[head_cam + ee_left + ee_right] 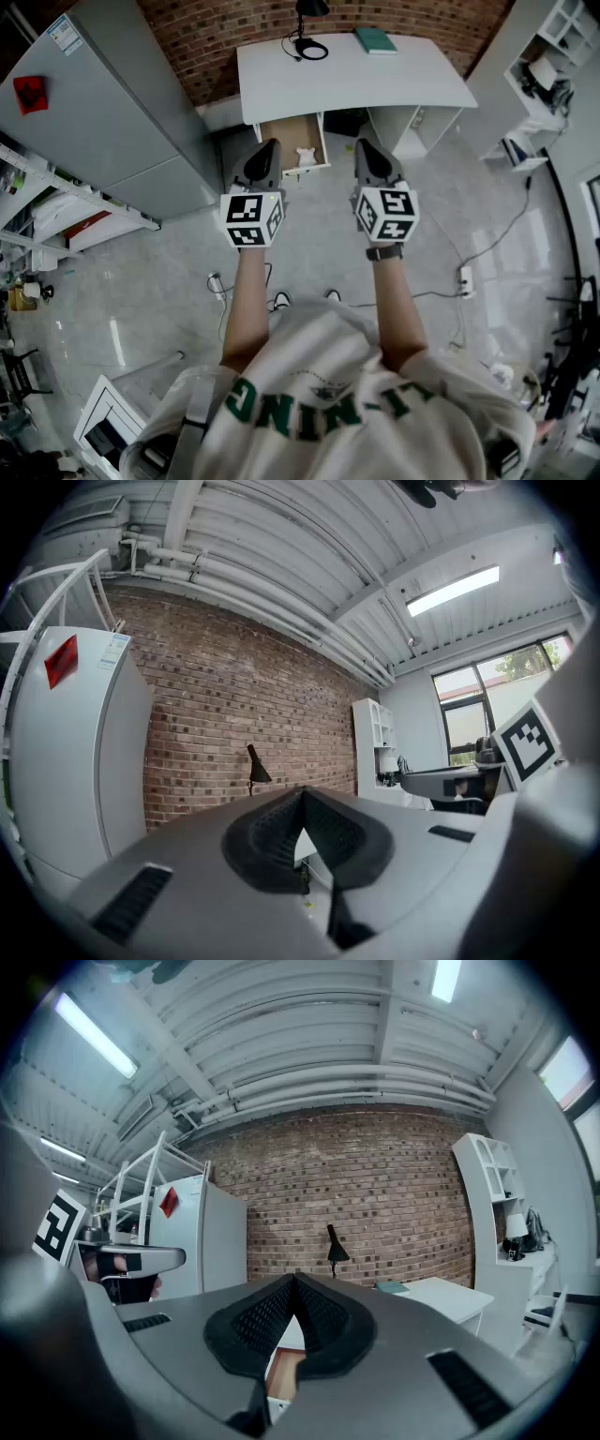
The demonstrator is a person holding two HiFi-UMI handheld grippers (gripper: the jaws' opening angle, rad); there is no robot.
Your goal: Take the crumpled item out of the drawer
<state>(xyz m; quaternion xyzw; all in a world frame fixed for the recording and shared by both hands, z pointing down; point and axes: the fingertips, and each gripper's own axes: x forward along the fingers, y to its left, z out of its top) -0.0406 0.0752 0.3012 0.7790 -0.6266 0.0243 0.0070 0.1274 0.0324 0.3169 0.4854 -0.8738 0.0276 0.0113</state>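
A white desk (356,80) stands against the brick wall, and its wooden drawer (286,139) on the left side is pulled out. Near the drawer's front right lies a small white crumpled item (306,157). I hold both grippers in front of the desk, above the floor. My left gripper (266,152) points at the drawer's front left corner; its jaws meet with nothing between them. My right gripper (367,150) hangs just right of the drawer, also shut and empty. In the right gripper view, the drawer (284,1374) shows below the closed jaws.
A black lamp (307,28) and a teal book (375,39) rest on the desk top. To the left rises a tall grey cabinet (103,112), with metal shelving (56,202) below it. White shelves (548,75) fill the right corner. Cables and a power strip (463,278) lie on the floor.
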